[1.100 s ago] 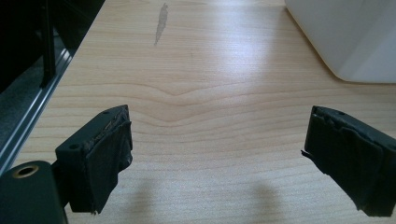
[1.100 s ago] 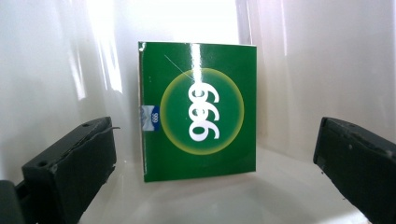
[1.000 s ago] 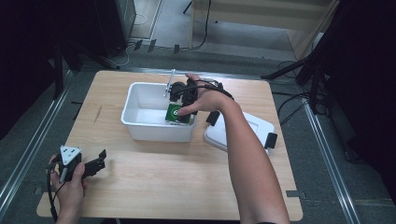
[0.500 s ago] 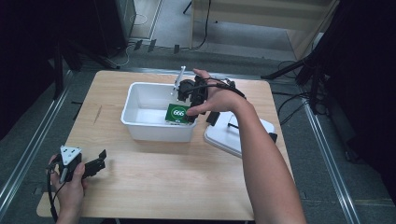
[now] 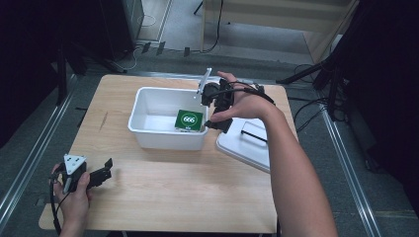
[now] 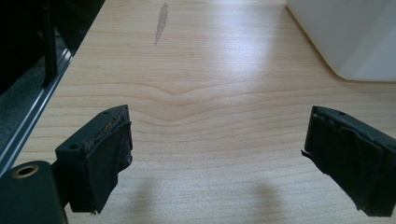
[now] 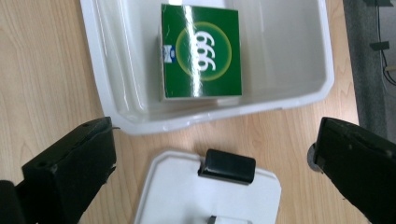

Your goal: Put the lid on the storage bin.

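Wooden tabletop (image 5: 163, 197) carries my bin (image 5: 148, 136); green box (image 5: 189, 120) lies flat inside, label up. Lid (image 5: 247, 143) beside it. Both tools, right (image 5: 213, 111) and left (image 5: 101, 170), gape empty.

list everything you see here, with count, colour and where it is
bin: 1, white, centre of the table
box: 1, green with a white 666, inside the bin at its right end
lid: 1, white with a black handle, flat on the table right of the bin
table: 1, light wood
left tool: 1, black, open, near left corner of the table
right tool: 1, black, open, above the lid and bin edge
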Motion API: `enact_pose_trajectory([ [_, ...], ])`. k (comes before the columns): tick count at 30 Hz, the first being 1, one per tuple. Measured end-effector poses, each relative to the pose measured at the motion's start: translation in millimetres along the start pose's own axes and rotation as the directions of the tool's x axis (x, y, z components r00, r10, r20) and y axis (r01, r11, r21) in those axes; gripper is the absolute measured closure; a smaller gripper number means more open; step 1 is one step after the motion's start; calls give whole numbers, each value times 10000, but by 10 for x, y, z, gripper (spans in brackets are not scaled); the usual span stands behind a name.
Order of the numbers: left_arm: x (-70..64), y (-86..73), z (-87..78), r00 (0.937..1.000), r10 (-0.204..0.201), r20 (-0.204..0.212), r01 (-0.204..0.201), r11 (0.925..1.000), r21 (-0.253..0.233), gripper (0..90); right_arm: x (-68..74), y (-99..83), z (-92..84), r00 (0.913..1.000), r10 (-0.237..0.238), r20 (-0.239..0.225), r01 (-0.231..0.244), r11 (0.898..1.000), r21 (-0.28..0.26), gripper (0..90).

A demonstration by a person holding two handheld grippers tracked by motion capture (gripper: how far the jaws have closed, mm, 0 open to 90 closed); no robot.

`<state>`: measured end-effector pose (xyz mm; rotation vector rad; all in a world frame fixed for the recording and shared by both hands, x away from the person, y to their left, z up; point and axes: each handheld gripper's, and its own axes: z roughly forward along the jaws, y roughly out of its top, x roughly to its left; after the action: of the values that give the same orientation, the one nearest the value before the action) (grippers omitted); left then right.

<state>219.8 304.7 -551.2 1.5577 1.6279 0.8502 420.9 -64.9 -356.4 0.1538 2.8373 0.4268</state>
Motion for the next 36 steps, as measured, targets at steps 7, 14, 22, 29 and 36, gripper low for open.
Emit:
enact_pose_trajectory([
  [7,-2,0,2,10000,27,-28,-27,10000,-12,83,-27,-199,-57,9995,293,74,-294,9995,68,0],
  [14,-5,0,4,10000,48,-30,-48,10000,5,84,-39,-414,-85,9980,615,132,-616,9981,96,0],
  [22,-9,2,6,10000,65,-37,-65,10000,10,83,-30,-685,-72,9947,1011,175,-1015,9945,262,0],
  [29,-10,2,5,10000,77,-52,-77,10000,14,83,-10,-897,-18,9914,1289,229,-1299,9903,501,0],
  [36,-8,1,4,10000,83,-43,-83,10000,9,83,-6,-1053,59,9880,1523,268,-1539,9852,754,0],
])
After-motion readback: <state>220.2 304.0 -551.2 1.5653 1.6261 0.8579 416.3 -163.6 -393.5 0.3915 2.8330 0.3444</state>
